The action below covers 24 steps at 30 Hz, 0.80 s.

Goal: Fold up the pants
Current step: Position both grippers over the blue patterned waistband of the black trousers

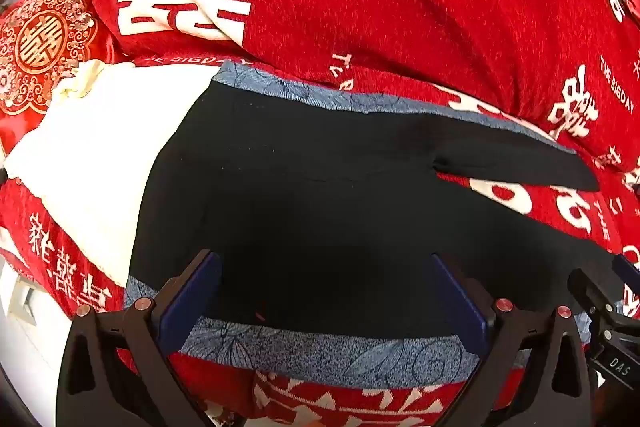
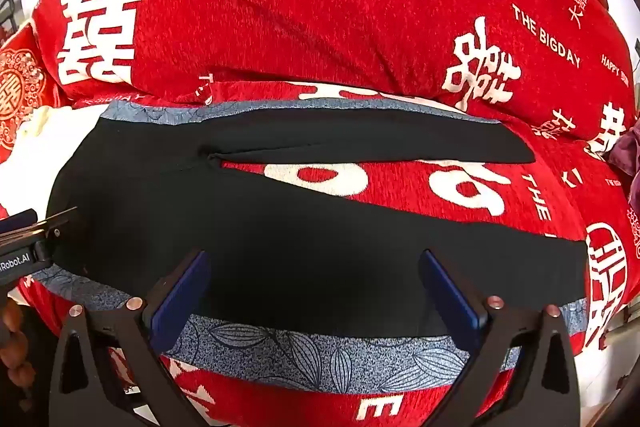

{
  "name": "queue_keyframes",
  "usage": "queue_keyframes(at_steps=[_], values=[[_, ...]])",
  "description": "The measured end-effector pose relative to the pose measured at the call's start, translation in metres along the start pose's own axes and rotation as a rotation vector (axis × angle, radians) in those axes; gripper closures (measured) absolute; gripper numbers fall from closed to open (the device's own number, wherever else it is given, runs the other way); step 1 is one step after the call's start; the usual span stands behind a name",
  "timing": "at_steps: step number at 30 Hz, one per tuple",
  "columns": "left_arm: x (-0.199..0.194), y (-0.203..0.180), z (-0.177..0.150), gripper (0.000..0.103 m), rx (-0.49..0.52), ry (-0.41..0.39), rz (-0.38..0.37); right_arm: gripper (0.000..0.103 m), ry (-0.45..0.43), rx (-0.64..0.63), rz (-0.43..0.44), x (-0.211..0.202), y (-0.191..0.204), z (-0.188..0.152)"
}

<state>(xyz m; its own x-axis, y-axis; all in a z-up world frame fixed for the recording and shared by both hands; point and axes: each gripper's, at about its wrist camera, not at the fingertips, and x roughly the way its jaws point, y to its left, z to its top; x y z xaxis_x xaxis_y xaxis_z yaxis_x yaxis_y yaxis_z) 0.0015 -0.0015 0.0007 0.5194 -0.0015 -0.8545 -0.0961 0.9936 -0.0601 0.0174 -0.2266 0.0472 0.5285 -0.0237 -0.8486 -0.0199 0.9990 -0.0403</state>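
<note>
I had the red bedspread (image 2: 320,27) filling both views, with its white characters; on it the black pants (image 2: 280,227) lay spread flat, legs parted in a narrow V toward the right, blue patterned side bands along the near and far edges, waist end beside a white cloth (image 1: 92,163); I judged the fold not yet begun, both tools only poised over the near edge; the left gripper (image 1: 326,291) stood spread wide with nothing between its pads, the right gripper (image 2: 316,287) likewise; next, I reckoned, each must drop and pinch the near band (image 2: 320,359).
</note>
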Motion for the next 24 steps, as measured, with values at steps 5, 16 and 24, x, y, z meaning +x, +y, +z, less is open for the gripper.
queue_keyframes(at_steps=[5,16,24], values=[[0.015,0.001,0.007,0.000,0.028,0.038,-0.013,0.000,0.002,0.000,-0.002,0.001,-0.001,0.004],[0.023,0.008,0.014,0.000,0.054,0.038,0.101,0.000,-0.048,-0.030,0.083,0.014,0.010,0.021],[0.036,0.012,0.049,0.000,0.074,0.074,0.036,0.000,-0.031,-0.124,0.094,0.038,0.021,0.046]])
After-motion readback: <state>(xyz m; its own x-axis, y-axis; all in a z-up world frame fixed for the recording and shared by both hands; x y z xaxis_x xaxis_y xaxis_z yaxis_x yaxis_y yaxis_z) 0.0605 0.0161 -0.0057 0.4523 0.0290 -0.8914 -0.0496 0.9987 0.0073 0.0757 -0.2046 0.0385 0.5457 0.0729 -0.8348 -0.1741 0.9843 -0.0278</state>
